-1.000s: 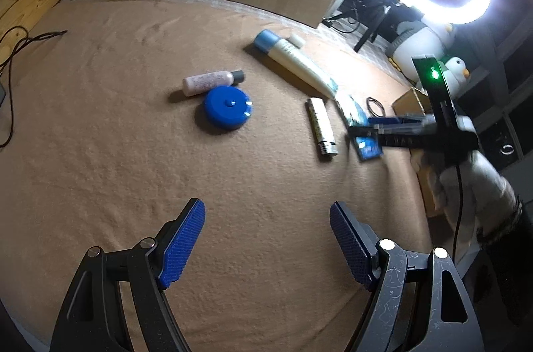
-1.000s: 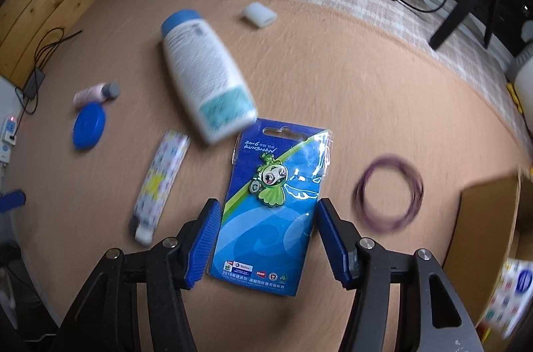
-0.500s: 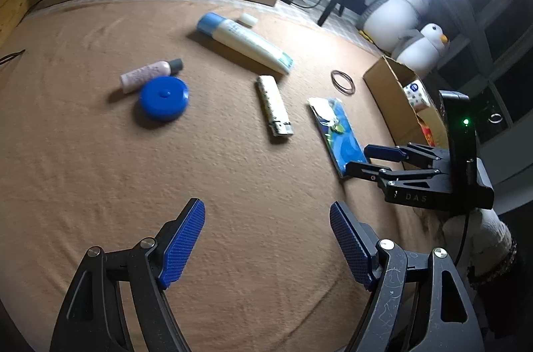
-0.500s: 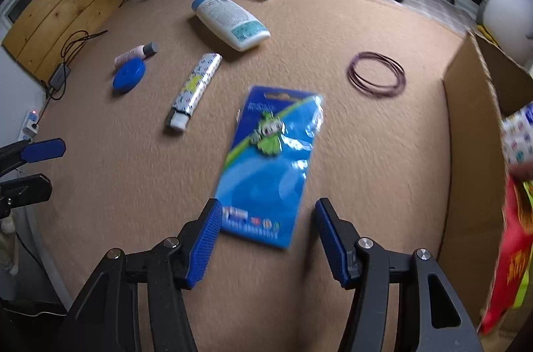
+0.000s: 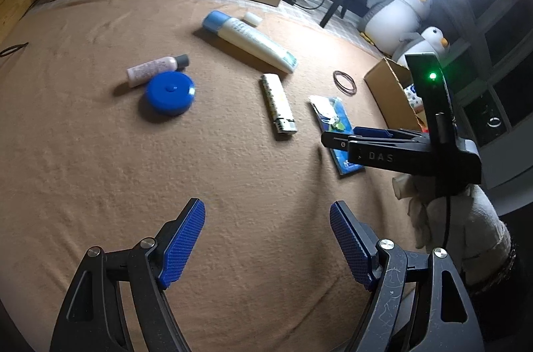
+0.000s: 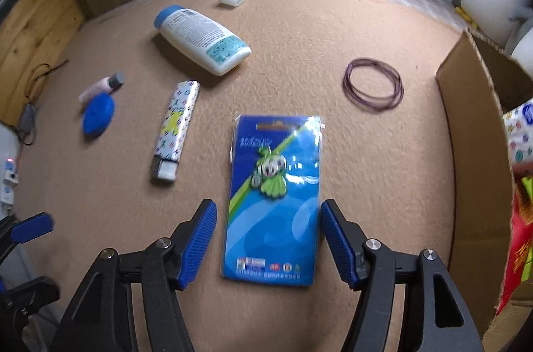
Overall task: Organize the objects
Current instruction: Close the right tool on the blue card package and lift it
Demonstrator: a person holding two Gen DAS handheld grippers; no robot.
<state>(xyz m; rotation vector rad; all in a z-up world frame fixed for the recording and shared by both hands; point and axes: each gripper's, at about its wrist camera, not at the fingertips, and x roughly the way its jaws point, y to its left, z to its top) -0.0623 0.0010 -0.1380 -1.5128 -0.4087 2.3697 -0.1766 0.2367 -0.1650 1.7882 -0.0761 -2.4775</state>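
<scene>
Card pack (image 6: 273,205): flat, light, slippery film; best pinched across long edges.
Right gripper (image 6: 268,240): fingers apart, straddling it.
Left gripper (image 5: 266,245): fingers apart, empty.

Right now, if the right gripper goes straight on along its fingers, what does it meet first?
Most likely the blue carded pin package, lying flat on the tan cloth between the right gripper's open fingers. Height above it is unclear.
</scene>
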